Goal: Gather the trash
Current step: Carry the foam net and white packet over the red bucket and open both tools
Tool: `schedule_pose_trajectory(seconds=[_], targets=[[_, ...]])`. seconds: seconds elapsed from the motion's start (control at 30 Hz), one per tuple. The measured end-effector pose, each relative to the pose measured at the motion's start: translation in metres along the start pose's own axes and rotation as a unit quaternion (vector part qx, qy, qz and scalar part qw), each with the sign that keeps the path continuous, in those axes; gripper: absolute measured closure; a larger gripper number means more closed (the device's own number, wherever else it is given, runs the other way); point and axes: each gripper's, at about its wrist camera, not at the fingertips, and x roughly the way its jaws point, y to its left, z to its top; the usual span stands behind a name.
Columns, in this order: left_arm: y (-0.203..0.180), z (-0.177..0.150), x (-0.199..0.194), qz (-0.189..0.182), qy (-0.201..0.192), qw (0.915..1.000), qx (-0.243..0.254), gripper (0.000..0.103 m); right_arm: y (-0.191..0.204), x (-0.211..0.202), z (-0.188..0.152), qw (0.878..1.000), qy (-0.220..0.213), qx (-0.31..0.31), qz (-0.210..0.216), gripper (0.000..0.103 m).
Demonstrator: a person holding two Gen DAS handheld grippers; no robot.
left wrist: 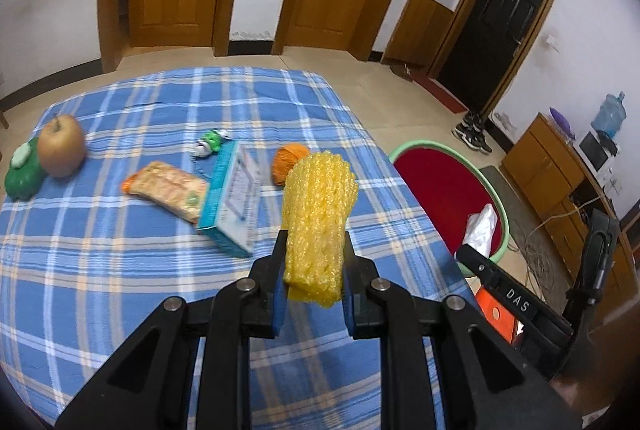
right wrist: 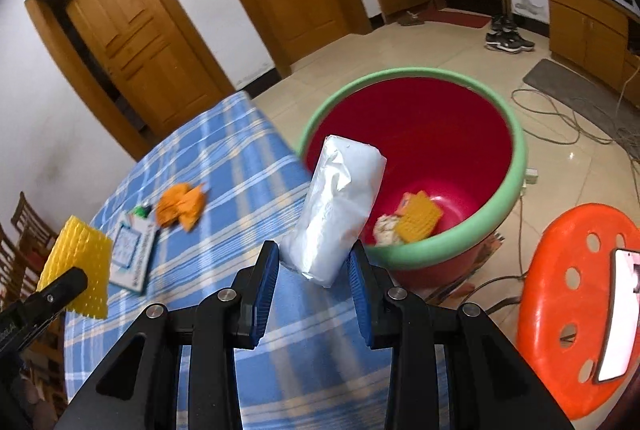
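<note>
Nearest the lens, the left gripper (left wrist: 313,250) clamps a yellow knobbly foam net sleeve (left wrist: 318,214) above the blue checked tablecloth (left wrist: 100,250), while the right gripper (right wrist: 314,262) pinches a white crinkled plastic packet (right wrist: 340,206) beside the red green-rimmed plastic basin (right wrist: 516,134) on the floor, which holds scraps.

- We count two tongs, the left tongs (left wrist: 314,246) and the right tongs (right wrist: 314,254).
- One yellow foam net (left wrist: 316,218) and one white packet (right wrist: 340,206).
- On the counter (left wrist: 120,262): one apple (left wrist: 62,146), one snack wrapper (left wrist: 168,192), one blue box (left wrist: 234,200), one orange crumple (left wrist: 288,162), one green toy (left wrist: 22,172).
- One red bin (right wrist: 516,150), with two scraps (right wrist: 412,222) inside.
- One orange stool (right wrist: 576,270).
</note>
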Motion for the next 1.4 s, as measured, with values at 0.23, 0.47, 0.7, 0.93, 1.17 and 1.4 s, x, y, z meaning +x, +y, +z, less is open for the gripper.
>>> schedule_pose_trajectory(seconds=[0.23, 0.47, 0.7, 0.93, 1.17, 1.4], targets=[[-0.030, 0.010, 0.026, -0.003, 0.021, 0.9994, 0.027, 0.082, -0.029, 0.016, 0.020, 1.000, -0.003, 0.017, -0.012, 0.068], [-0.062, 0.022, 0.054, -0.004, 0.033, 0.9974, 0.064, 0.082, -0.051, 0.024, 0.034, 0.999, -0.002, 0.041, -0.006, 0.065], [-0.090, 0.029, 0.080, -0.014, 0.046, 0.9952, 0.085, 0.082, -0.065, 0.009, 0.035, 0.999, -0.020, 0.046, -0.005, 0.065], [-0.122, 0.026, 0.110, -0.021, 0.064, 0.9909, 0.117, 0.082, -0.084, -0.002, 0.034, 0.997, -0.022, 0.071, -0.002, 0.065], [-0.143, 0.022, 0.133, -0.031, 0.076, 0.9878, 0.132, 0.082, -0.099, -0.008, 0.035, 0.996, -0.024, 0.091, -0.003, 0.065], [-0.141, 0.020, 0.135, -0.036, 0.076, 0.9885, 0.126, 0.057, -0.101, -0.011, 0.032, 0.995, -0.024, 0.093, 0.010, 0.061]])
